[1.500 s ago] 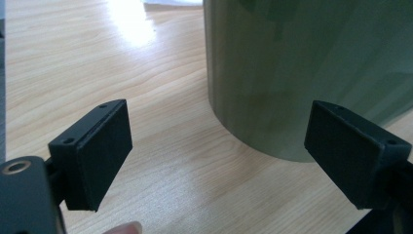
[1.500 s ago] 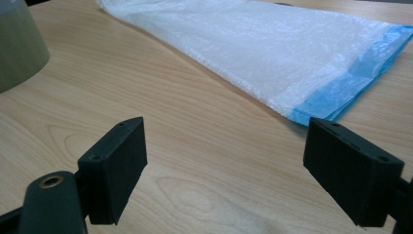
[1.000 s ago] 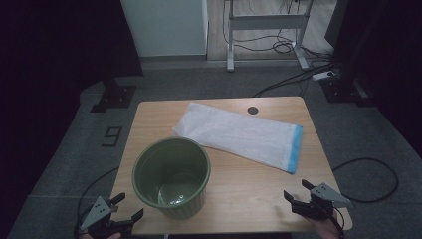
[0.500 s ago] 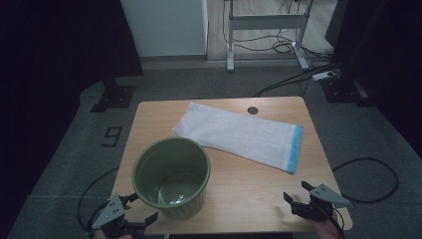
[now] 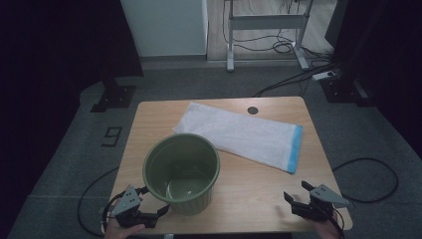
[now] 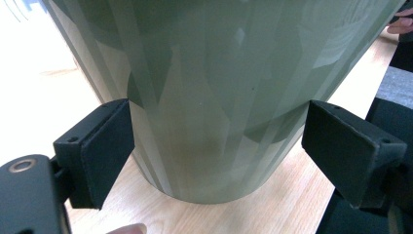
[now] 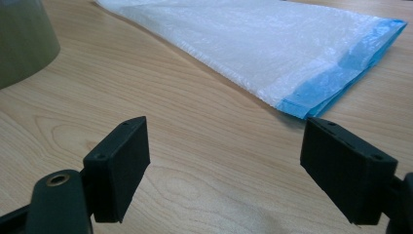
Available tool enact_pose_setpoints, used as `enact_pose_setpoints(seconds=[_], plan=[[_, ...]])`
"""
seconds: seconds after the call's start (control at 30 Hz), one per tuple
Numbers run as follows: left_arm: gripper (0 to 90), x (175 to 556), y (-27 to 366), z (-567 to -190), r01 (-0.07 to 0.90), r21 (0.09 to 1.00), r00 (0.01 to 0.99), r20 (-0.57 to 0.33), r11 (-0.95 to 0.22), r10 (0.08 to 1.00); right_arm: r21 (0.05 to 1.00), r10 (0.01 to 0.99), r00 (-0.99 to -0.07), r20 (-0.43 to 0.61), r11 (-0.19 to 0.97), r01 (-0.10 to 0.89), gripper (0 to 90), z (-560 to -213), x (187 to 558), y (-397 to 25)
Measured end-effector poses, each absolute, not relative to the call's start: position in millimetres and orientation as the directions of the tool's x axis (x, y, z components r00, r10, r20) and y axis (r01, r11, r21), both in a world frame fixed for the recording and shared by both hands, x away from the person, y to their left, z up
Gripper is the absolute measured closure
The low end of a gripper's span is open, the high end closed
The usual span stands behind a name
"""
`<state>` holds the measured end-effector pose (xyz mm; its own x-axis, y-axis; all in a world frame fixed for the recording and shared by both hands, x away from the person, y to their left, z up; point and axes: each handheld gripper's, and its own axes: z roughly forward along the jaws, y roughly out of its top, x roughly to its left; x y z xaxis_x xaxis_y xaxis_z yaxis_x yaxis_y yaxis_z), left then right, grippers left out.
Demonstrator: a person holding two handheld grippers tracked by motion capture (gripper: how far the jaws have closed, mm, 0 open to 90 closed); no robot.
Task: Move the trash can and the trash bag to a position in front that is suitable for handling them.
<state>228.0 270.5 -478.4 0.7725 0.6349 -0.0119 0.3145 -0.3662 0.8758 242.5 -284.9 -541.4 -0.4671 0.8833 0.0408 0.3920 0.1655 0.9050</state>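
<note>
The green bin [image 5: 181, 172] stands upright near the front edge of the worktop [image 5: 259, 194], toward its left corner, empty as far as the high view shows. The left tongs [image 5: 158, 211] sit low against its base with the jaws spread wide — in the left gripper view the tapering wall [image 6: 214, 97] fills the gap between them, one jaw about touching the plastic, the other well clear, nothing clamped. The right tongs [image 5: 293, 199] hover near the front right corner, also wide open and holding nothing, pointed toward the white bag [image 5: 244, 134] with its blue edge [image 7: 341, 83], which lies flat across the back half of the worktop, just behind the bin.

The bin looks like thin, smooth plastic: light, fairly stiff at the rim and base, likely springy mid-wall, and slippery on a tapered side. A squeeze low on the wall may slide off downward — the rim seems the surer hold. The bag is soft, limp film; it will probably need a pinch at the blue edge, lifted off the wood, to open.
</note>
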Motion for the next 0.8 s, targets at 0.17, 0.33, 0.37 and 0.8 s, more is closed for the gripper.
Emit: enact_pose_setpoints(seconds=[0.17,0.33,0.37,0.8], plan=[[11.0,238.9,259.8,-480.0,0.314,0.87,0.785,-0.013,-0.379,0.62,0.905,0.887,-0.459,0.05,0.154,0.397,18.0,-542.7,241.2,-287.6],[10.2,249.2,245.7,-484.3,0.319,0.863,0.792,-0.016,-0.392,0.61,0.906,0.885,-0.463,0.049,0.155,0.394,18.2,-542.5,240.1,-285.8],[10.2,251.9,241.8,-485.3,0.322,0.861,0.796,-0.021,-0.394,0.605,0.906,0.885,-0.463,0.049,0.155,0.394,18.2,-542.5,240.1,-285.8],[10.0,276.4,206.0,-485.6,0.332,0.85,0.802,-0.027,-0.409,0.596,0.901,0.878,-0.477,0.04,0.175,0.397,18.2,-544.7,241.0,-282.2]])
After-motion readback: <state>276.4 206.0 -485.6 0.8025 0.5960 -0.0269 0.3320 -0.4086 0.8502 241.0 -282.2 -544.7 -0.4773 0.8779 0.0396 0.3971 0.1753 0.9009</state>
